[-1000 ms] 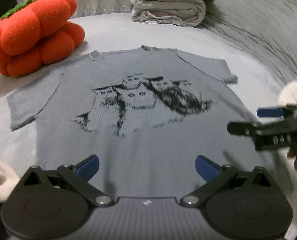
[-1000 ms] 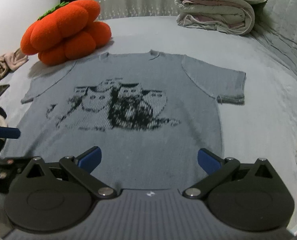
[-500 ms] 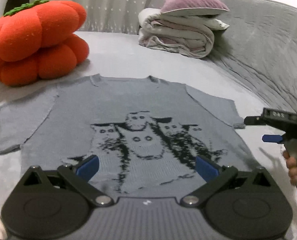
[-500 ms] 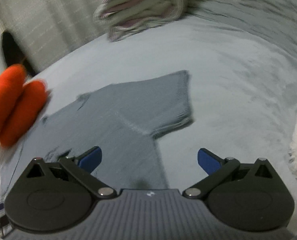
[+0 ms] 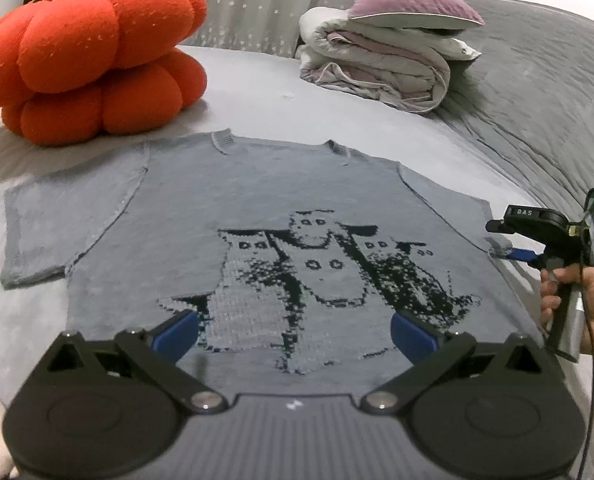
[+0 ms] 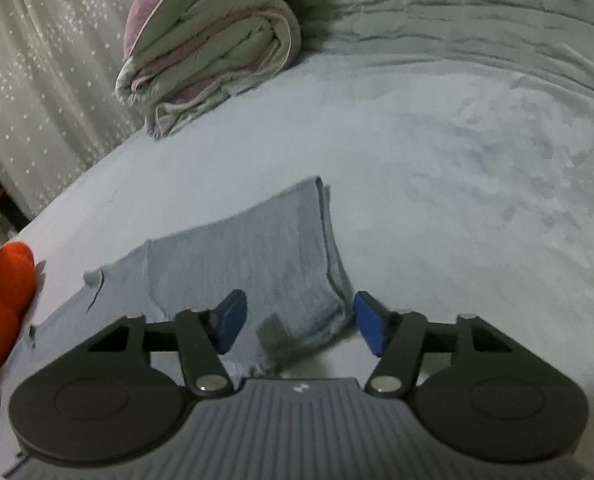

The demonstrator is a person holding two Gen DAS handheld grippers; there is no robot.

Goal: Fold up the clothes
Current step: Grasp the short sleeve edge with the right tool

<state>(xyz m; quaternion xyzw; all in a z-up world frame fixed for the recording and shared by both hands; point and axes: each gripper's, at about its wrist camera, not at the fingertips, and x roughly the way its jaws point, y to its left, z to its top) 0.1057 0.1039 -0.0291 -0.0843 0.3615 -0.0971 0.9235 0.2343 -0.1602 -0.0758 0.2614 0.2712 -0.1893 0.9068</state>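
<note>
One grey knitted T-shirt (image 5: 225,216) lies spread flat, front up, on the grey bed (image 5: 257,80), its black-and-white pixelated cat print facing the near edge. Two hand-held grippers show: the left hand-held gripper (image 5: 295,332) hovers spread over the hem, and the right hand-held gripper (image 6: 297,322) is spread around the right sleeve's cuff (not pinching it). One orange pumpkin cushion (image 5: 89,56) sits far left, one folded duvet (image 5: 377,68) far right.

White letters "DAS" legible on black plastic right gripper (image 5: 515,255) body top, 3 o'clock in left wrist view.
</note>
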